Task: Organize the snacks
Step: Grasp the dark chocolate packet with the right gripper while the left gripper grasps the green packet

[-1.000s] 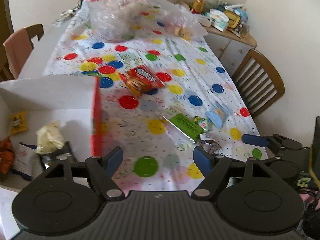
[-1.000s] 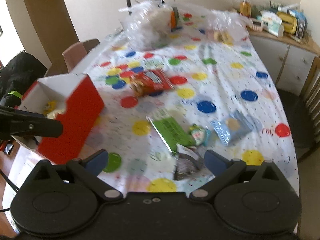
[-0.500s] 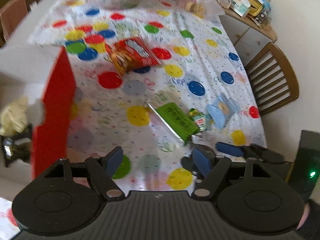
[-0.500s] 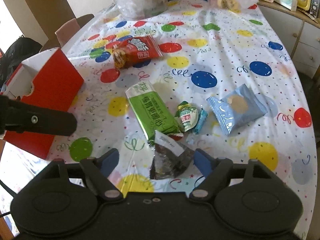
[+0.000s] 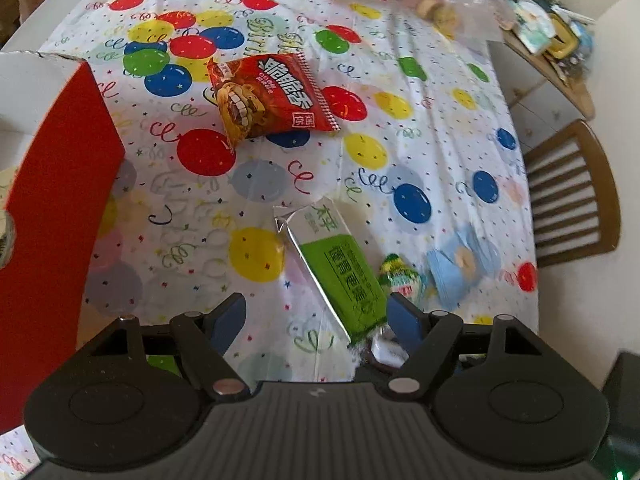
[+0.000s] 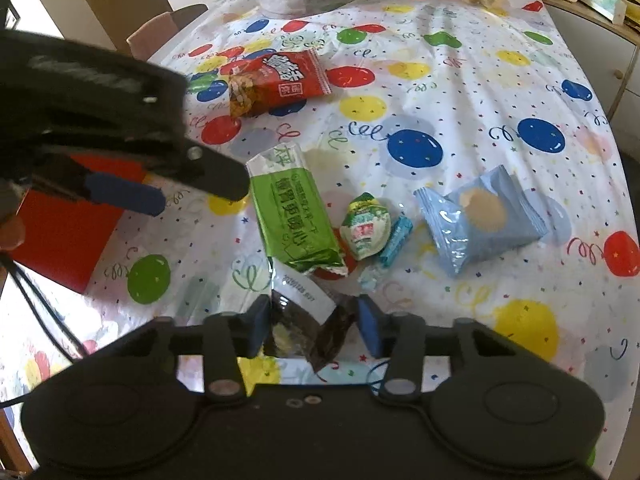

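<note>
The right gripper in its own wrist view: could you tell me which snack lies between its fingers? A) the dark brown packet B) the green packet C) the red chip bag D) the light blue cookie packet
A: the dark brown packet sits between the fingers of the right gripper, which stand apart on either side of it.

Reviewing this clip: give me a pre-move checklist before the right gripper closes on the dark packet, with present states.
1. Dark packet lies between the right gripper fingers: ok.
2. Fingers not yet clamped, gaps on both sides: ok.
3. Green packet outside the fingers: ok, though its lower end lies very near the dark packet.
4. Left gripper open and empty: ok.
5. Red box opening unobstructed: cannot tell.
6. Left gripper out of the right one's route to the box: not ok, it hangs between them.
</note>
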### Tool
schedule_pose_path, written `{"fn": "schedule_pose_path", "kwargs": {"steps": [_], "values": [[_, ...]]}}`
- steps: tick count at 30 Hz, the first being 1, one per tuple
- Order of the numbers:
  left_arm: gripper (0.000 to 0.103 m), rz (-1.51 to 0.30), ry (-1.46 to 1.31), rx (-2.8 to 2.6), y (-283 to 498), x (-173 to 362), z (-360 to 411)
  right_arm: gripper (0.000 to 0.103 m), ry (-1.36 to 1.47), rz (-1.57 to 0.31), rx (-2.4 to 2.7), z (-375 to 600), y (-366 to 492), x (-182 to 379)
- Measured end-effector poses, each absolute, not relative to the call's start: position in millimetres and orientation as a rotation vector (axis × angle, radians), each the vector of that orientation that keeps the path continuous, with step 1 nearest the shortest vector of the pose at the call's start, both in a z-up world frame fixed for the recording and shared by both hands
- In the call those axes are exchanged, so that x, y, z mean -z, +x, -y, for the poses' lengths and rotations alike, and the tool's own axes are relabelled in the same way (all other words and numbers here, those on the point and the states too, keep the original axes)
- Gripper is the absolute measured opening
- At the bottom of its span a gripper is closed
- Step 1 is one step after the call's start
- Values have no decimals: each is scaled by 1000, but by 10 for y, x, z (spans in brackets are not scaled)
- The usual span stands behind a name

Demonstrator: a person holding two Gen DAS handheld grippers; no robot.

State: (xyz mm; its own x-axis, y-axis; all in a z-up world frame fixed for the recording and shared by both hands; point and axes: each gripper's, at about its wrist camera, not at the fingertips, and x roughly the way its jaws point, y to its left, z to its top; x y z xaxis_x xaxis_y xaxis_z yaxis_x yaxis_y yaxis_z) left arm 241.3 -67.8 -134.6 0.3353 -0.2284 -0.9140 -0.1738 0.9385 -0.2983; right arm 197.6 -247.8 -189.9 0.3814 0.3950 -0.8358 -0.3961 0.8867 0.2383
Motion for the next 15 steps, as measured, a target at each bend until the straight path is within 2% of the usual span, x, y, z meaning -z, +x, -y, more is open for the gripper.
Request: {"fn": "schedule_pose_path", "kwargs": {"steps": [3,9,15], "values": [[77,-1243,-365,9,2481,1433,731,36,0,-1058,-524,2514,1963,1901],[77,-1235,-346,-26,2611,1557,880,30,34,-1050,-542,2634,1910,1902],[77,-1215,-312,-58,2747,1632,1064,28,70,-1051,-541,2752,1884,1907]]}}
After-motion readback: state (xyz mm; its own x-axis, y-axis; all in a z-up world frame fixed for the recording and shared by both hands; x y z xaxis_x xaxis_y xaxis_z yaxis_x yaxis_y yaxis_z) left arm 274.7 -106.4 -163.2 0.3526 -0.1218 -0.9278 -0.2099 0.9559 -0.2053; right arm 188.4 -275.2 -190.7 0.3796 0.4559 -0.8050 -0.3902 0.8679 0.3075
